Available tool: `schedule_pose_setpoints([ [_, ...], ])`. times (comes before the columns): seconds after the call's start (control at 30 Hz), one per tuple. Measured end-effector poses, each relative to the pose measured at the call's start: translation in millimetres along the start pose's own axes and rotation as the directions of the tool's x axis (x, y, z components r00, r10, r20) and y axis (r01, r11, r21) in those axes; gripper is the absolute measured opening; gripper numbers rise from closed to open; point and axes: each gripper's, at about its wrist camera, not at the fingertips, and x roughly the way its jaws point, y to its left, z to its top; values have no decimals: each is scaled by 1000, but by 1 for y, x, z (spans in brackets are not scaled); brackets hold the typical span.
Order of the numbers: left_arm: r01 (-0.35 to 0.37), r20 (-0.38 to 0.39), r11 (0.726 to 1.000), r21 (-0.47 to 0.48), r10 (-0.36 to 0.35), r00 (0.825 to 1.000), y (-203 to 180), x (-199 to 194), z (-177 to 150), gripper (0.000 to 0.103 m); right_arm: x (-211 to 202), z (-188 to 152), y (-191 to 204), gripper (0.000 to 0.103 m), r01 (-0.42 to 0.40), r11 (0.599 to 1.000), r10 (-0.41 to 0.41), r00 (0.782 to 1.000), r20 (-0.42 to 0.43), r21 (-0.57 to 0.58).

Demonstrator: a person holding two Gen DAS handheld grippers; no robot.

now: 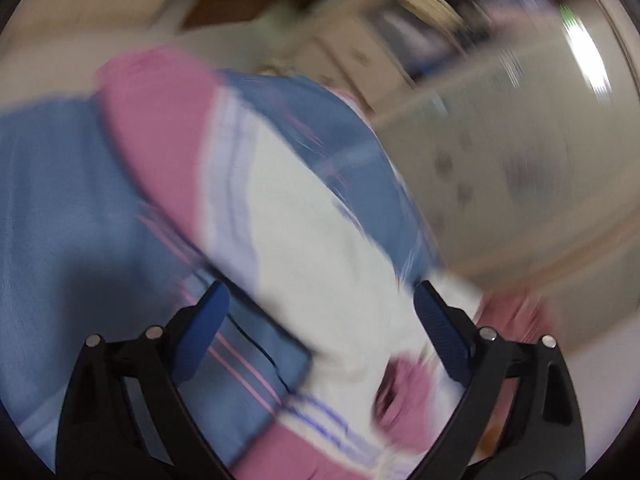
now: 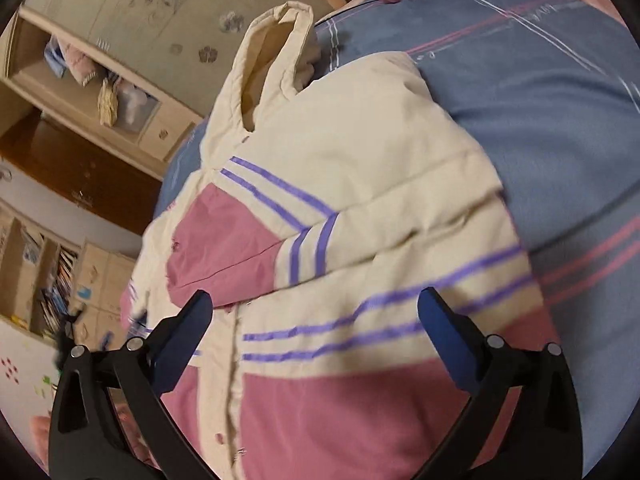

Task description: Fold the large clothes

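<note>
Cream-and-pink padded jacket [image 2: 340,240] lies loose under your left gripper [image 1: 320,316] and right gripper [image 2: 316,320], both released; its slippery bulk may spring unfolded.

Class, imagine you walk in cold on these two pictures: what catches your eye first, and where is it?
A cream and pink padded jacket with purple stripes lies spread on a blue bedspread, filling the middle of the right wrist view. Both grippers, left and right, stand open just above it. The left wrist view is heavily blurred.
</note>
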Motion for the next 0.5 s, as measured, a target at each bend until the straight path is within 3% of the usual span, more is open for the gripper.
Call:
schedule_pose_setpoints([
  [0.1, -48, 20, 986, -162, 52, 998, 66, 5, 48, 95, -1, -18, 11, 102, -14, 1000, 14, 1000, -9, 6],
  [0.27, -5, -30, 973, -231, -2, 1000, 104, 35, 76, 93, 5, -30, 27, 102, 4, 1000, -4, 1000, -25, -5],
  [0.33, 16, -23, 966, -260, -23, 999, 111, 48, 81, 78, 4, -30, 30, 102, -6, 1000, 6, 1000, -19, 1],
  [0.4, 8, -41, 970, -245, -19, 999, 110, 59, 87, 14, 4, -29, 32, 102, 1, 1000, -1, 1000, -15, 3],
  [0.43, -22, -53, 974, -224, 10, 999, 104, 64, 90, 6, 4, -29, 32, 102, -2, 1000, 2, 1000, -15, 7],
  [0.5, 21, -24, 974, -225, -27, 999, 94, 61, 94, 4, 3, -29, 31, 102, -9, 1000, 9, 1000, -12, 20],
])
